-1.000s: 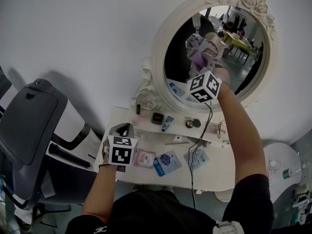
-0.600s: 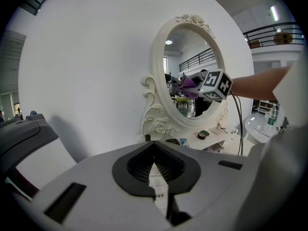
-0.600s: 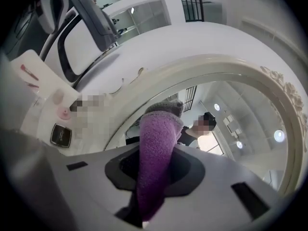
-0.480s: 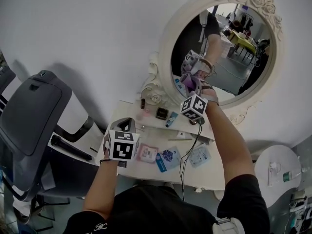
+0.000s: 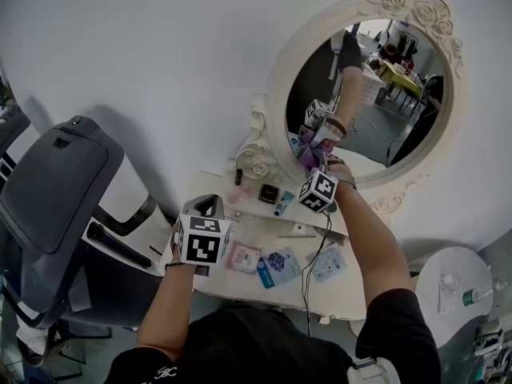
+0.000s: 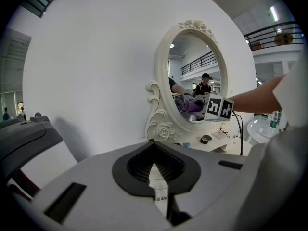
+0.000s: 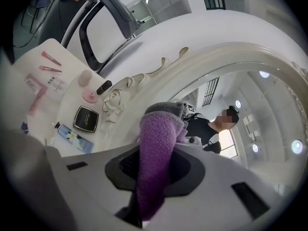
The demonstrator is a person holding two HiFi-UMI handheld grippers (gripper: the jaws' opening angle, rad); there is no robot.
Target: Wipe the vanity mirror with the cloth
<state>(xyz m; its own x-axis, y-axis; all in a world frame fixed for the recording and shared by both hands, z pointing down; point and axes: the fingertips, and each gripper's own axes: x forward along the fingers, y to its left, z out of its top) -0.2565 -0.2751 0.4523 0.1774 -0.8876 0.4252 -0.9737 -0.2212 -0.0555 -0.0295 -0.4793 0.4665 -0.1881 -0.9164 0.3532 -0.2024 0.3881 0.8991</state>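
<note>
Wipe step in hand — cloth (image 7: pixel 156 153) is clamped in the shut right gripper (image 5: pixel 313 165) at the vanity mirror (image 5: pixel 364 86) lower-left edge, left gripper (image 5: pixel 206 208) is closed, empty, well below it — sweeps across the glass are likely needed next.

We saw a plain white wall (image 5: pixel 160 46) behind the white table (image 5: pixel 344 294), a grey office chair (image 5: pixel 56 190) to its left, a small round stand (image 5: pixel 448 274) to its right.

Mirror (image 5: pixel 384 94): upper and right glass open; lower left taken by right claw (image 5: pixel 310 166) clamping cloth (image 5: pixel 307 155). Below mirror: worktop (image 5: pixel 256 229) cluttered with compact (image 5: pixel 269 193), tube (image 5: pixel 280 203), packets (image 5: pixel 278 266), trailing cable (image 5: pixel 305 294). Left of mirror: bare wall, then chair (image 5: pixel 56 190).
</note>
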